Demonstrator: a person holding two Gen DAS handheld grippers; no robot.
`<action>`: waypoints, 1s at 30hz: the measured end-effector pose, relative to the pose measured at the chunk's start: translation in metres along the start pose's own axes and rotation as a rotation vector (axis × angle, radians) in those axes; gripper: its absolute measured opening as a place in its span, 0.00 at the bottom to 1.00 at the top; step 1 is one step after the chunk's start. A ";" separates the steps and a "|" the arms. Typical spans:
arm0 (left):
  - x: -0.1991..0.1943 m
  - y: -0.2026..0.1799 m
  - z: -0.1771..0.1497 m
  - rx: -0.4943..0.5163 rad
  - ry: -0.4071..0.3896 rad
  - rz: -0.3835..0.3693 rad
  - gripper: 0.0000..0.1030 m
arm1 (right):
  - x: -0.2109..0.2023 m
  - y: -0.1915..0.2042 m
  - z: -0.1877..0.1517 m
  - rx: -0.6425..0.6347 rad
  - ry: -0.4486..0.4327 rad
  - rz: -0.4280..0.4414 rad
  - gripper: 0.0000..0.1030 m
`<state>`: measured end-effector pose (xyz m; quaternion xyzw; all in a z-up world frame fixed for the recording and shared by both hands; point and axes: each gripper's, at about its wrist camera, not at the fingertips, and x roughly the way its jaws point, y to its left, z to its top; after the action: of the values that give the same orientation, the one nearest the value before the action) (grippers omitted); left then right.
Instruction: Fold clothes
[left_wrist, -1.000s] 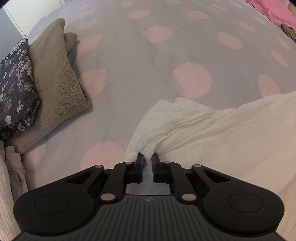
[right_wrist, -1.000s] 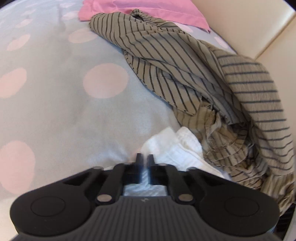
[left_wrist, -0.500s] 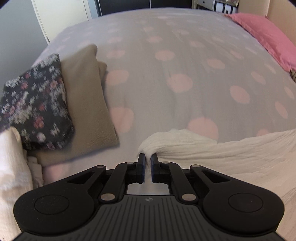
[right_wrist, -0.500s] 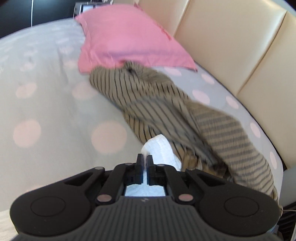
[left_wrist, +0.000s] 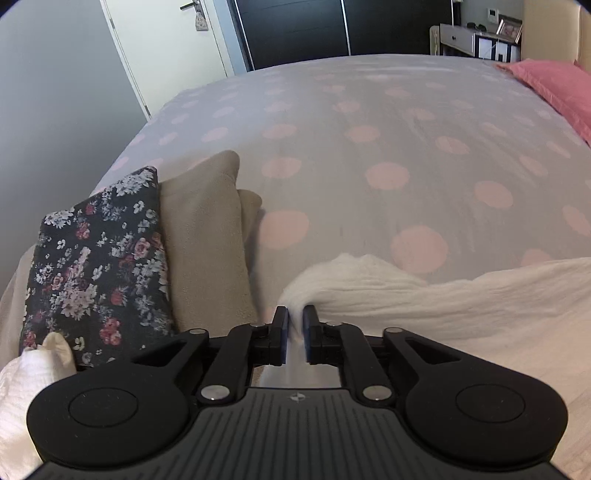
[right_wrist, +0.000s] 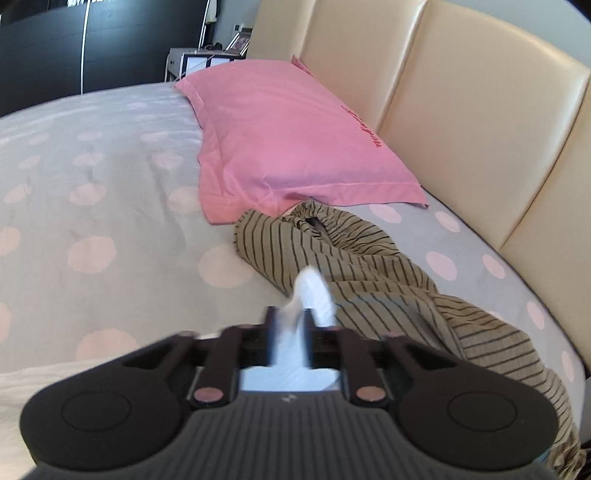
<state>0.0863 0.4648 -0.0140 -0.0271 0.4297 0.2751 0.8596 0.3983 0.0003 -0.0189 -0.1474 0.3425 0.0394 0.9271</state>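
A white crinkled garment (left_wrist: 424, 299) lies across the near part of the bed and hangs lifted between both grippers. My left gripper (left_wrist: 294, 317) is shut on one corner of it, with a tuft of white cloth sticking out past the fingertips. My right gripper (right_wrist: 288, 319) is shut on the other corner (right_wrist: 312, 295), which stands up between the blurred fingers. More of the white cloth shows at the lower left of the right wrist view (right_wrist: 44, 373).
The bed cover (left_wrist: 369, 129) is grey with pink dots. Folded items lie at the left: a floral one (left_wrist: 99, 258), a beige fleece one (left_wrist: 207, 236), a white one (left_wrist: 26, 398). A striped olive garment (right_wrist: 369, 273), pink pillow (right_wrist: 288, 144) and cream headboard (right_wrist: 461, 103) are on the right.
Both grippers have risen from close to the bed cover, lifting the white garment's corners; the views now take in the whole bed, door, pillow and headboard.
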 end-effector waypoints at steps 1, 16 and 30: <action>0.001 -0.002 -0.002 0.004 -0.006 -0.003 0.15 | 0.000 -0.001 0.000 0.000 -0.003 -0.004 0.43; -0.014 -0.011 -0.063 0.095 0.111 -0.078 0.22 | 0.032 -0.077 -0.036 0.174 0.118 0.044 0.40; -0.030 0.003 -0.105 0.112 0.231 -0.111 0.22 | 0.048 -0.013 -0.059 0.182 0.145 0.223 0.01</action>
<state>-0.0056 0.4242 -0.0571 -0.0343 0.5385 0.1977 0.8184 0.3999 -0.0309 -0.0892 -0.0263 0.4249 0.1000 0.8993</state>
